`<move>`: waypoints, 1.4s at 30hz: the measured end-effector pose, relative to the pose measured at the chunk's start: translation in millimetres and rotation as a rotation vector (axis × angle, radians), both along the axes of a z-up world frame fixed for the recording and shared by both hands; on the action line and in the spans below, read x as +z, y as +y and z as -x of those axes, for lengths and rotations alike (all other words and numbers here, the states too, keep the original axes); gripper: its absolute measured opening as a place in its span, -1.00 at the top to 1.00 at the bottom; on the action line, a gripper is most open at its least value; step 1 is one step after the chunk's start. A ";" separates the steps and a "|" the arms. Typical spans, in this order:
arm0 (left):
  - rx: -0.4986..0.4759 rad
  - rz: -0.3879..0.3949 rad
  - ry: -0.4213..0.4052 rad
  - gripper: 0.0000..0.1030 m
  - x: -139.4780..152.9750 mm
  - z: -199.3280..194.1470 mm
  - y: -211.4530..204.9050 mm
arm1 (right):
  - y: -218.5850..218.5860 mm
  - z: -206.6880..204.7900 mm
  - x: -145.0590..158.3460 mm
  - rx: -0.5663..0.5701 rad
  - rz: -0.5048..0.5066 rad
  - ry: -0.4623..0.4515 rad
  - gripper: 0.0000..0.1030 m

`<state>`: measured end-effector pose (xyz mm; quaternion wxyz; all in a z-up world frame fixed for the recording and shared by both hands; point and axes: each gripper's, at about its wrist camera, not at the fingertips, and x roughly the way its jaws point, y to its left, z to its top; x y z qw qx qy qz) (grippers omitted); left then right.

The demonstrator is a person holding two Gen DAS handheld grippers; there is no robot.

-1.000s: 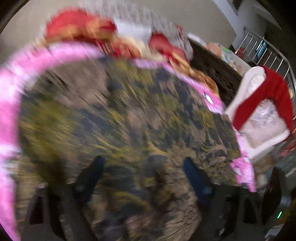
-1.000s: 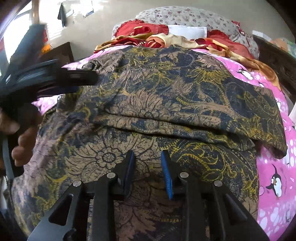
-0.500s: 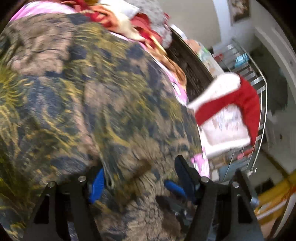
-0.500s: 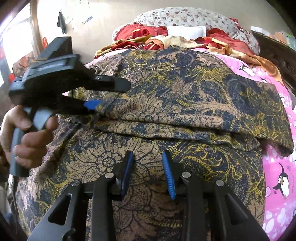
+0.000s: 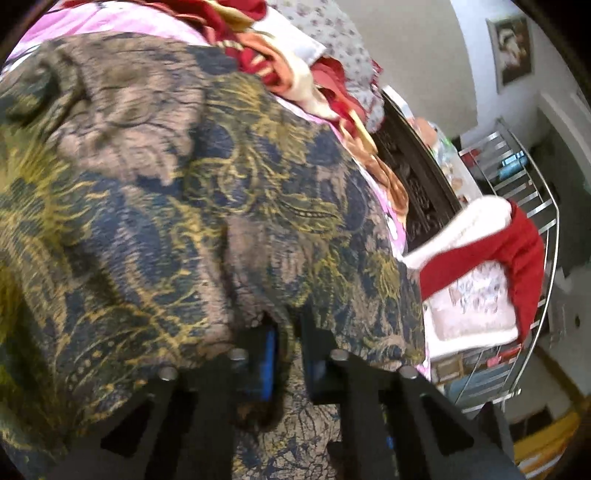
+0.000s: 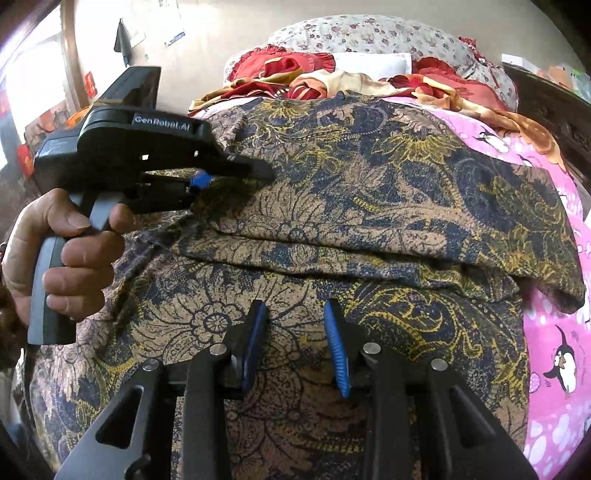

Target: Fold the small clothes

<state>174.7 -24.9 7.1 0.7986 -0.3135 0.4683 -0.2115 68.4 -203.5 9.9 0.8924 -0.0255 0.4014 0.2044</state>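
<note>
A: Nearest in the right wrist view is the right gripper [image 6: 297, 341]. Its fingers [image 6: 337, 354] have blue ribbed pads and stand a little apart. The batik garment [image 6: 369, 206] is below and between them, but I cannot tell if the pads press on it.

B: The left wrist view does not show that gripper. It shows the left gripper [image 5: 286, 354] from behind, with the fingers [image 5: 269, 363] drawn close together and a fold of the same garment [image 5: 184, 206] pinched between the pads.

A: Yes. In the right view this left gripper [image 6: 229, 177] comes from the side, and a hand [image 6: 70, 251] is around its grey handle. The black tips are clamped on the cloth at the garment's left edge, where the upper layer lies.

B: The cloth is thin and soft, with brown, dark blue and yellow flower patterns. It is spread on the bed, one layer folded over another, with a long crease across the middle.

A: Under it is a pink bedsheet [image 6: 554, 350] with penguins, which only the right view shows clearly.

B: Farther back are red and cream cloths [image 6: 295, 74] in a heap, then a floral pillow [image 6: 369, 33] against the wall.

A: Only the left view shows, beside the bed, a dark carved wooden frame [image 5: 417, 184], a red and white garment [image 5: 517, 251] and a metal rack [image 5: 535, 206].
</note>
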 end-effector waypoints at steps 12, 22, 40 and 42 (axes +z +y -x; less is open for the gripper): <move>-0.083 0.061 -0.341 0.93 155.6 68.2 28.0 | 4.9 -0.2 -0.1 -0.003 0.035 -0.009 0.62; 0.047 -0.099 -0.290 0.93 156.4 68.2 115.1 | 10.0 1.2 -1.0 -0.004 0.070 -0.021 0.61; 0.360 -0.516 -0.196 -0.04 76.2 79.9 124.4 | -74.1 -11.7 60.4 -0.268 0.009 -0.129 0.84; 0.277 -0.544 -0.205 -0.05 69.5 68.0 98.4 | -73.1 -27.4 55.3 -0.300 0.053 -0.104 0.93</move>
